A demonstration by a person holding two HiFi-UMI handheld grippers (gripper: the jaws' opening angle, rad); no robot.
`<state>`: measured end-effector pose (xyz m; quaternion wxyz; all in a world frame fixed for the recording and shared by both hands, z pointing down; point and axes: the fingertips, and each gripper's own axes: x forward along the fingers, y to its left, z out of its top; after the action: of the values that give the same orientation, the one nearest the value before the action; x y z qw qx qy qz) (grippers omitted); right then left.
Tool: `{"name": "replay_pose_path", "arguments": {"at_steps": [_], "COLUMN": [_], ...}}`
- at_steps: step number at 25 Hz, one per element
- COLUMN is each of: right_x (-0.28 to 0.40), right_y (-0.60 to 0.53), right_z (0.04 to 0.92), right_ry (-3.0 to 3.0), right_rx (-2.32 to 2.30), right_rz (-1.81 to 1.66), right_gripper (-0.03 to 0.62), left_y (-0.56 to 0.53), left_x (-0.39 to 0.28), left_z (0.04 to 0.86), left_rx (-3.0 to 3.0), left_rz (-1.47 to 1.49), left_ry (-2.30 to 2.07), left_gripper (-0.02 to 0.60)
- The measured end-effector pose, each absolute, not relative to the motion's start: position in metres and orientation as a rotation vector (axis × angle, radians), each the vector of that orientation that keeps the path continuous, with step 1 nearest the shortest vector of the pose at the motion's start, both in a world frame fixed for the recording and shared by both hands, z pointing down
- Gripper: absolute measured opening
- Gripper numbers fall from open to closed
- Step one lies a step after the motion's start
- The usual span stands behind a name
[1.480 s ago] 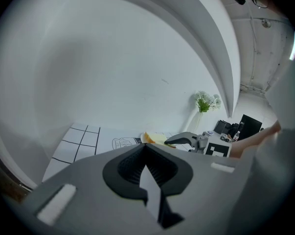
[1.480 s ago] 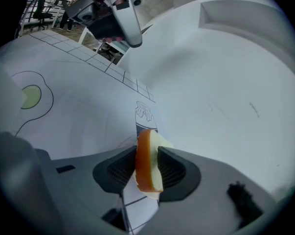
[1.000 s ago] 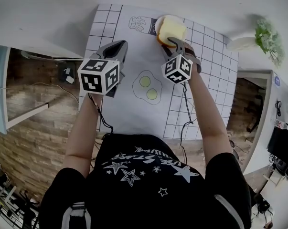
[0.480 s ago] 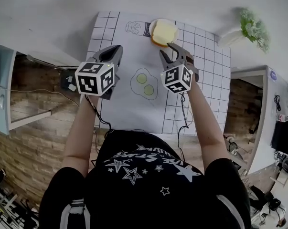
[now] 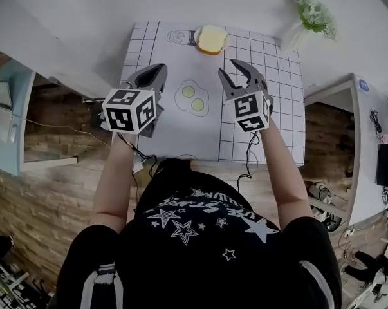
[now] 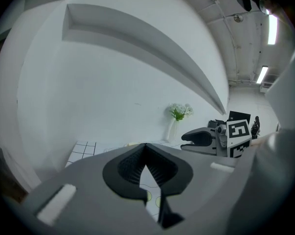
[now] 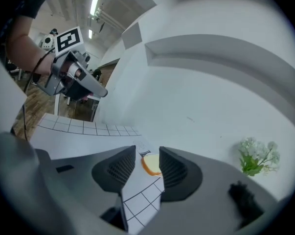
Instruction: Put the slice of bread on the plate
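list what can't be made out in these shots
- Plate under the bread: head view, too small, and the bread covers it.
- Bread's right side: right gripper view, behind a jaw of the open right gripper.
- Base of the plant: right gripper view, behind that gripper's body.
- Jar drawing on the mat: head view, too small for detail.

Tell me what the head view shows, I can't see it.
A person holds two grippers above a white mat: the left gripper shut, the right gripper open and empty. Bread lies at the mat's far edge, beyond both.
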<state>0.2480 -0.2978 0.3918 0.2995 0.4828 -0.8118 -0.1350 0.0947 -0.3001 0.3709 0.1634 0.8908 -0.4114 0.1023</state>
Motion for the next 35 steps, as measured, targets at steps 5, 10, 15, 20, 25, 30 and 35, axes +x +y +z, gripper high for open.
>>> {"name": "replay_pose_path", "arguments": {"at_steps": [5, 10, 15, 20, 25, 30, 35], "right_x": [0.25, 0.258, 0.28, 0.295, 0.27, 0.225, 0.174], "right_y": [-0.243, -0.205, -0.185, -0.175, -0.174, -0.168, -0.165], "right_z": [0.371, 0.363, 0.376, 0.39, 0.382, 0.365, 0.345], "right_ry": [-2.282, -2.38, -2.399, -2.352, -2.344, -2.349, -2.368], "right_rx": [1.307, 1.381, 1.473, 1.558, 1.611, 1.657, 1.71], "right_rz": [-0.293, -0.188, -0.059, 0.04, 0.064, 0.065, 0.016], "right_gripper": [0.158, 0.142, 0.086, 0.072, 0.046, 0.037, 0.028], "left_y": [-0.252, -0.215, -0.192, -0.185, -0.184, -0.183, -0.19], "left_x": [0.104, 0.103, 0.103, 0.103, 0.078, 0.027, -0.023], "left_z": [0.351, 0.355, 0.358, 0.369, 0.369, 0.368, 0.362], "left_rx": [2.588, 2.6, 2.607, 2.637, 2.654, 2.658, 2.675], "left_rz": [0.269, 0.309, 0.311, 0.333, 0.294, 0.297, 0.262], "left_ry": [-1.177, -1.176, -1.156, -1.097, -1.043, -1.014, -1.021], "left_gripper": [0.009, 0.009, 0.008, 0.009, 0.009, 0.008, 0.009]}}
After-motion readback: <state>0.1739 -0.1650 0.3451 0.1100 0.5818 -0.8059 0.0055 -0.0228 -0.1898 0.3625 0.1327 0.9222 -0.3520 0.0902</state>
